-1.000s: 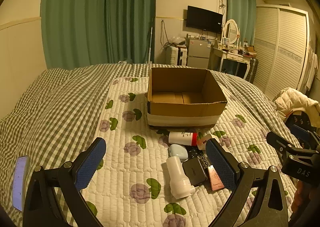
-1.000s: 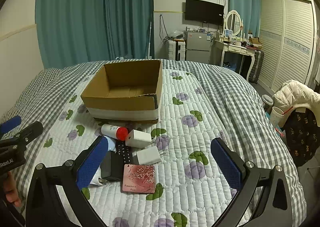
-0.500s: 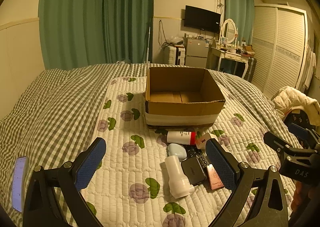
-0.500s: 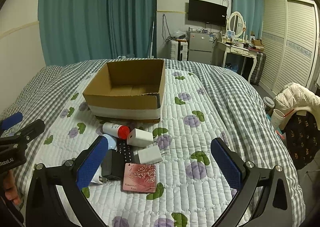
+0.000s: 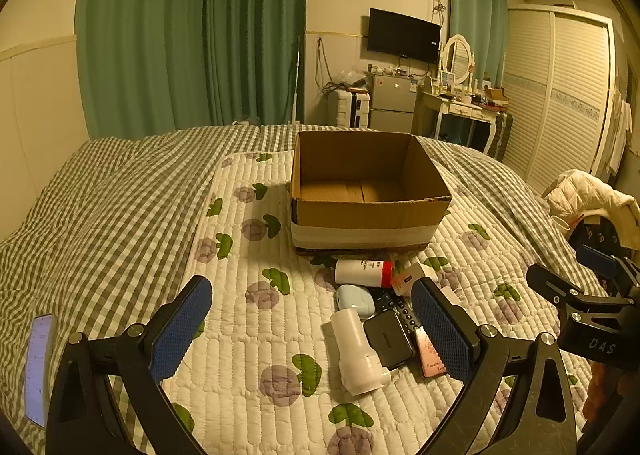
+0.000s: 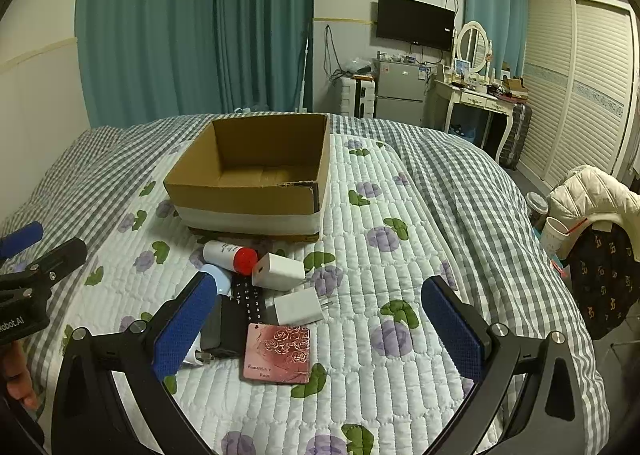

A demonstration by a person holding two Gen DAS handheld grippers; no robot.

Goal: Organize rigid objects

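A: Where are the rigid objects?

B: Clustered on the quilted mat [image 6: 400,275] on the bed, just in front of the open cardboard box [image 6: 256,183]: a red-capped bottle [image 6: 229,253], a white charger [image 6: 298,307], a pink card [image 6: 278,353], a black remote [image 6: 250,301].

A: And the grippers?

B: The left gripper [image 5: 312,329] and the right gripper [image 6: 316,329] hover above the bed, both spread wide, holding nothing.
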